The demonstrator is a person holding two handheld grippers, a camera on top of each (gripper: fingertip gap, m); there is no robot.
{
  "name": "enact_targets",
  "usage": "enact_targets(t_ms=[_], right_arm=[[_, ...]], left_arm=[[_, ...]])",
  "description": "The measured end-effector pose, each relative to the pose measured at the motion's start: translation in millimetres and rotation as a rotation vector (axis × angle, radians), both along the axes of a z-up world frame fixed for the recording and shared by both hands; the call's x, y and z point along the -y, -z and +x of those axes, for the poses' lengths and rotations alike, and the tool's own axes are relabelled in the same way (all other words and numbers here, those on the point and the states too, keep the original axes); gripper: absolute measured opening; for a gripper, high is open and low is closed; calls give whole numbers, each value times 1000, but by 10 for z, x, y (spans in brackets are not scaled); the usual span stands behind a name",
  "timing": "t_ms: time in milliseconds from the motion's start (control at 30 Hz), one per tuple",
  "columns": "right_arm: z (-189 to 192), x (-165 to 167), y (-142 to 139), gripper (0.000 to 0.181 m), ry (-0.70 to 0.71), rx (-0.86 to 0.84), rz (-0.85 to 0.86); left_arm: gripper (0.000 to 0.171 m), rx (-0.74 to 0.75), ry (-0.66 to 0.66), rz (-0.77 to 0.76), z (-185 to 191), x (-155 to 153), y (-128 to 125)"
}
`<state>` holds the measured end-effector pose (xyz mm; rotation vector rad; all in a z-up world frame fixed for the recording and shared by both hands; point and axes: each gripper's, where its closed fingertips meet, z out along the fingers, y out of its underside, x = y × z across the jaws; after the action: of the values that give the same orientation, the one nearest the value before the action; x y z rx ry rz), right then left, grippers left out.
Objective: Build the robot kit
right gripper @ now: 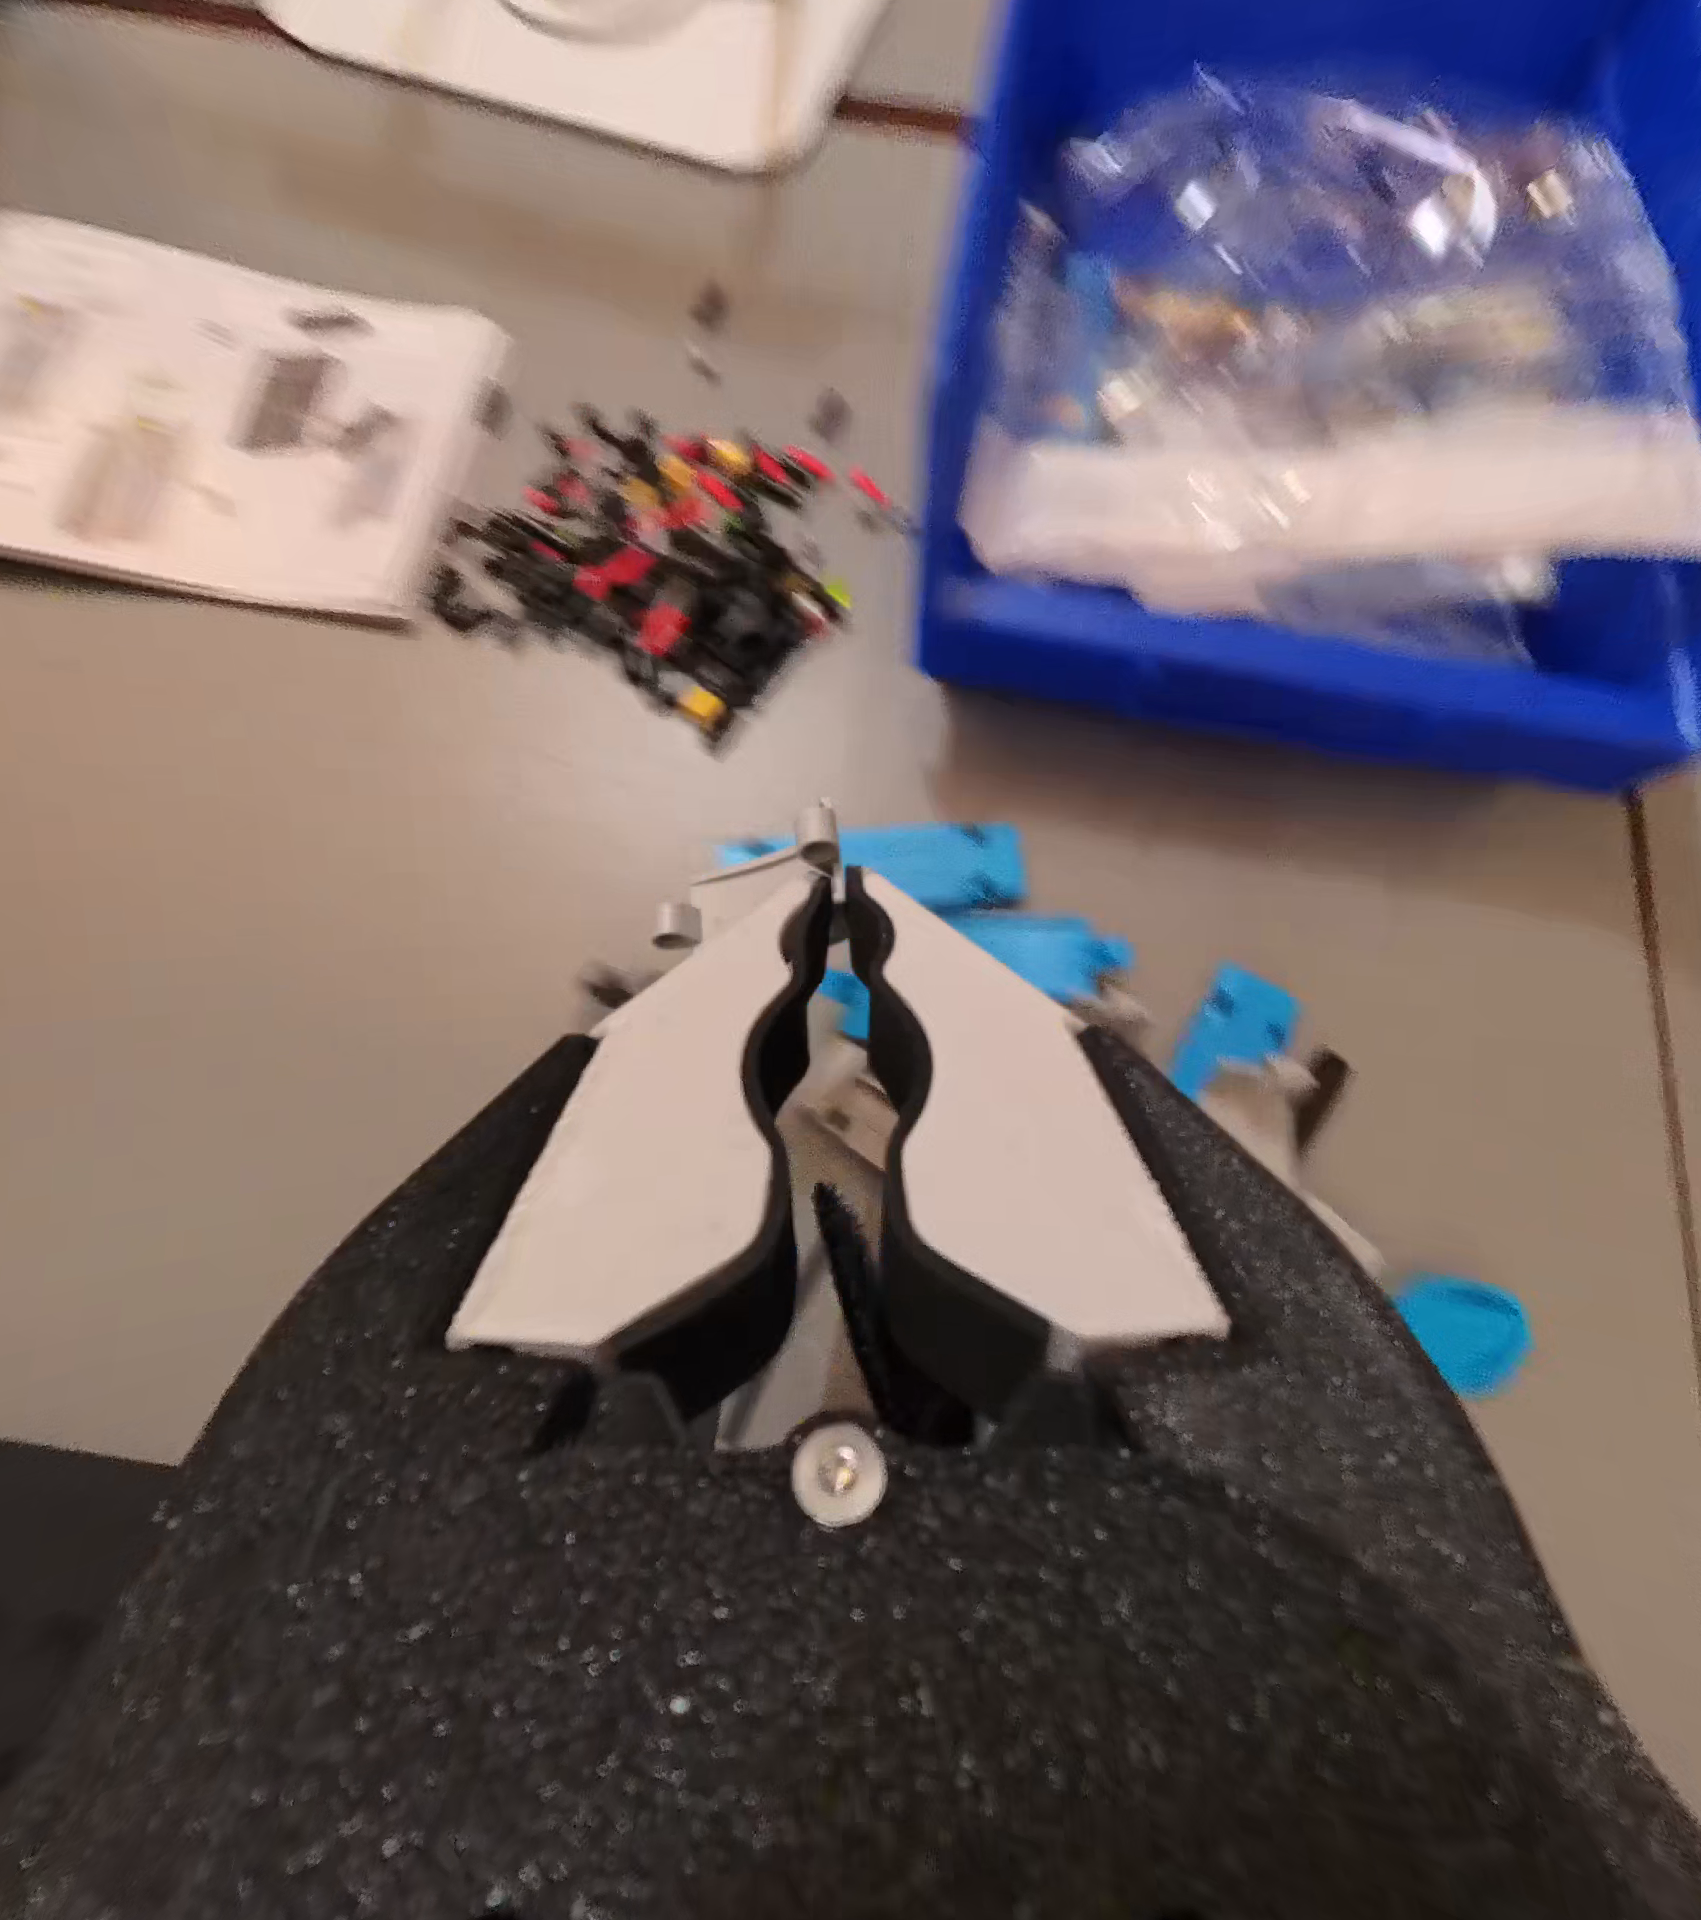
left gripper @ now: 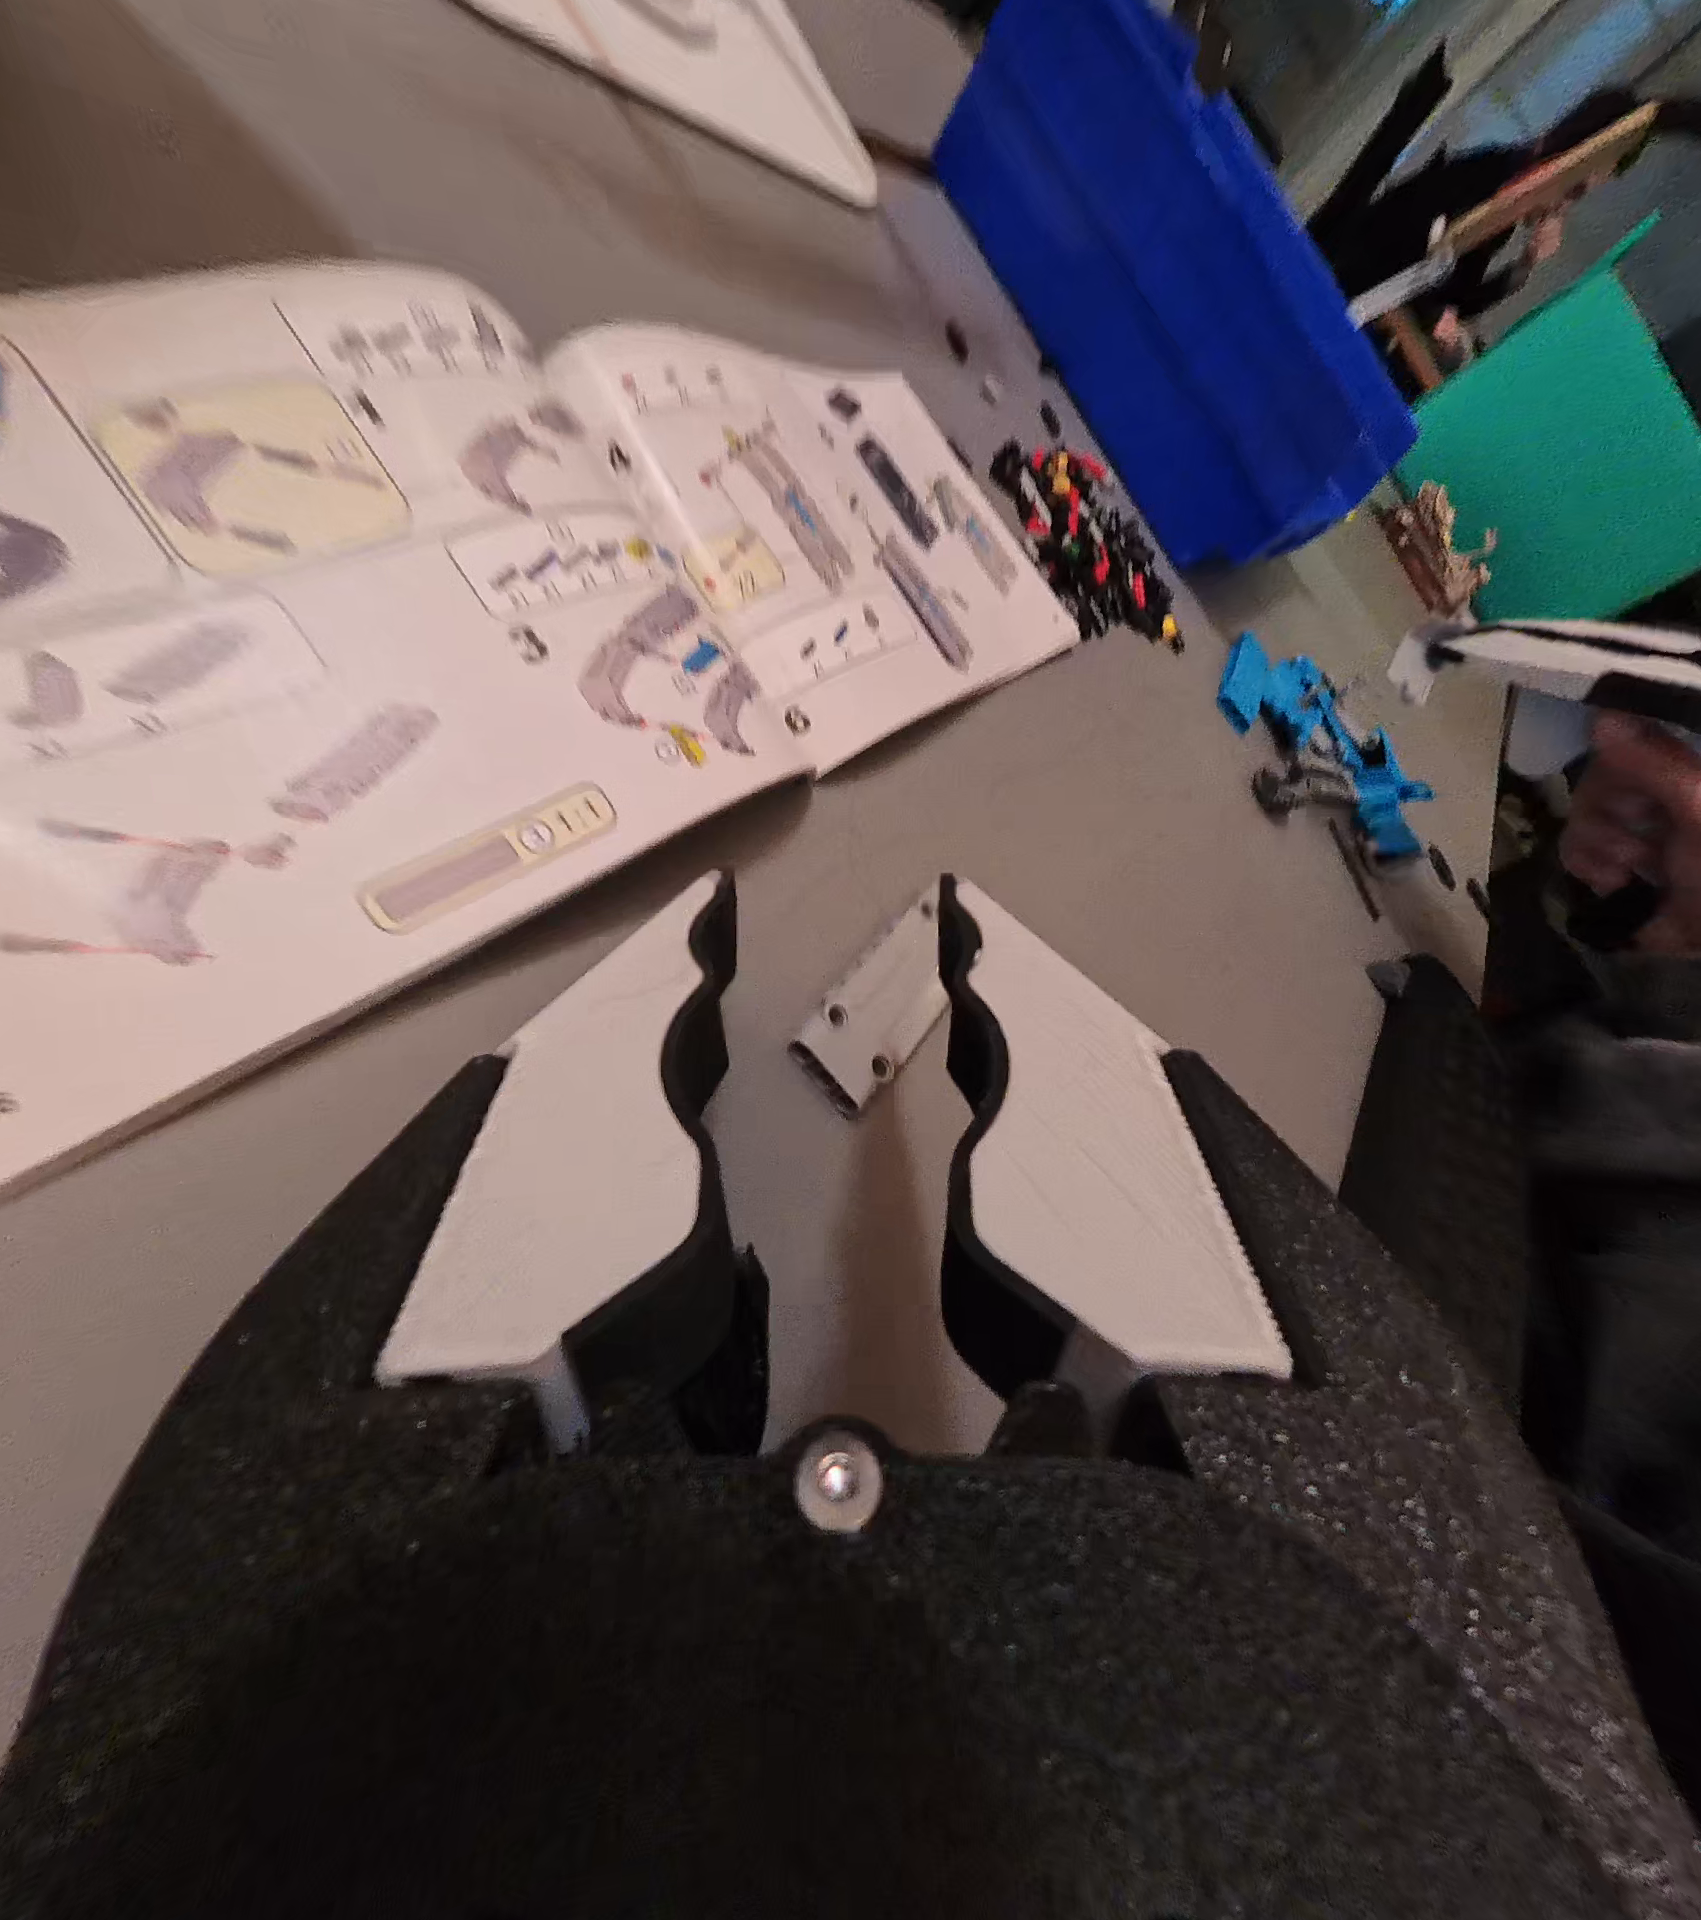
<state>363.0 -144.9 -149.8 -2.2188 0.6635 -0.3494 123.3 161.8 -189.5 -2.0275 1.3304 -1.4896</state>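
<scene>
Grey piece [left gripper: 872, 1013]: lies between the spread left claw [left gripper: 835, 883].
Right claw [right gripper: 838, 881]: pinching a small grey part [right gripper: 818, 836], blurred.
Blue bin [right gripper: 1345, 665]: cut off.

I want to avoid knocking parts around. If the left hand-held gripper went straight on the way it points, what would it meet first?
Probably the small grey holed piece lying between the open fingers of the left hand-held gripper, near the right one; beyond it bare table, though depth is unclear.

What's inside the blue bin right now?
The blue bin holds crumpled clear plastic bags with small parts inside, too blurred to identify. The bags cover the bin's floor, so anything beneath them is hidden.
</scene>
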Motion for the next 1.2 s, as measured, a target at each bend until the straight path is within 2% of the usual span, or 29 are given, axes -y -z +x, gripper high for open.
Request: enact_targets(t_ms=[100, 200, 300, 367, 433, 533, 700, 967, 1100, 1200], right_arm=[[-412, -622, -199, 1, -152, -6, 107], [-989, -1313, -122, 1, -330, -111, 171], [-1514, -1872, 154, 1, -410, -198, 179], [-1838, -2096, 334, 1, -484, -237, 181], [-1910, -2172, 478, 1, -511, -182, 144], [-1882, -2197, 487, 1, -553, -98, 143], [-1961, -2211, 614, 1, -586, -208, 139], [-1978, -2199, 738, 2, -621, -129, 61], [-1979, -2189, 759, 14, -607, -181, 71], [-1934, -2175, 659, 22, -598, -210, 133]], left_arm=[[38, 87, -52, -20, 2, -106, -173], [37, 116, -101, 20, -20, -219, -246], [36, -15, -157, 276, -85, -412, -52], [36, -36, -163, 393, -89, -441, -52], [36, -26, -151, 453, -68, -406, -82], [36, -12, -125, 507, -38, -357, -104], [36, 12, -92, 536, 5, -283, -136], [36, 12, -92, 492, 0, -277, -100], [36, 17, -100, 481, 0, -291, -110], [36, 10, -93, 465, 2, -276, -90]])
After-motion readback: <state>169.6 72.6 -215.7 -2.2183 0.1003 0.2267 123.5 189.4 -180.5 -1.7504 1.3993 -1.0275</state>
